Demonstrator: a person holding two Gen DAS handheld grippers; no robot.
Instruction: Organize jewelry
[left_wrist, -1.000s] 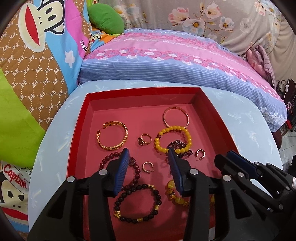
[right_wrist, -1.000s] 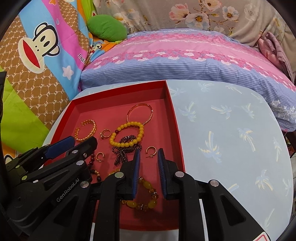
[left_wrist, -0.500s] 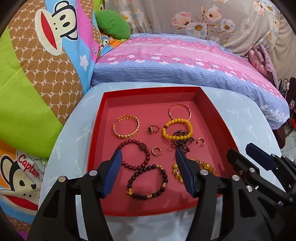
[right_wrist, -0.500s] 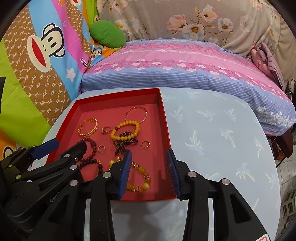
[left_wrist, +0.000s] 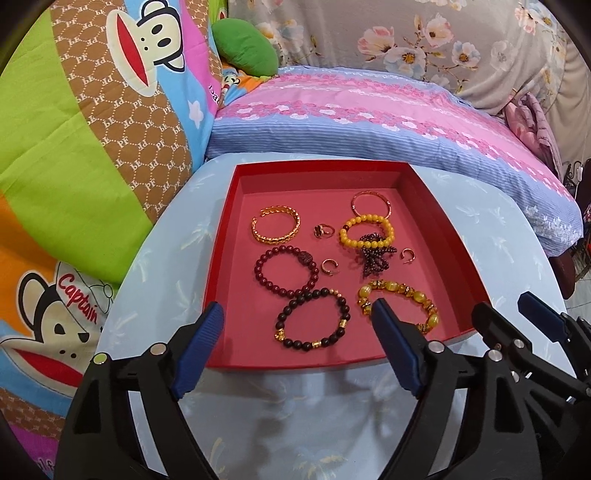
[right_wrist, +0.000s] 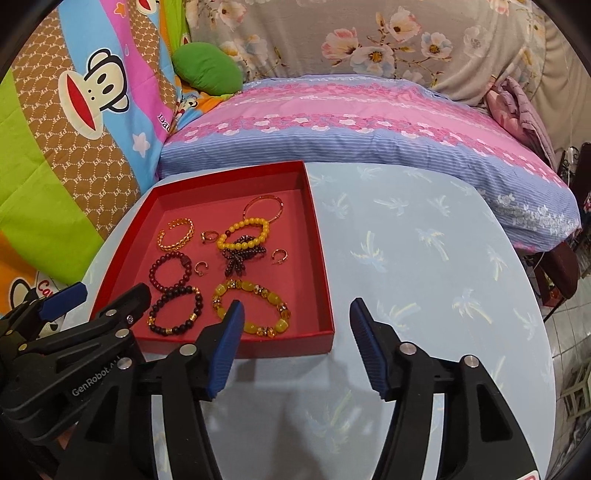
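Right now a shallow red tray is sitting on a pale blue table with a palm-tree print, and all the jewelry is lying inside it. Along the far side a gold cuff bracelet, a small ring, a thin rose-gold bangle and a yellow bead bracelet are resting, the yellow one overlapping a dark garnet-coloured bead cluster. Two small hoop earrings are lying apart, one on each side of that cluster. Nearer the front edge, a dark red bead bracelet is touching a black bead bracelet with gold spacers, and an amber bead bracelet is lying beside them.

Compared with a second ago, both grippers are pulling back from above the tray to its near edge, and more of the table is showing. The left gripper is now spread wide, holding nothing. The right gripper, nearly closed before, is also gaping apart and empty.
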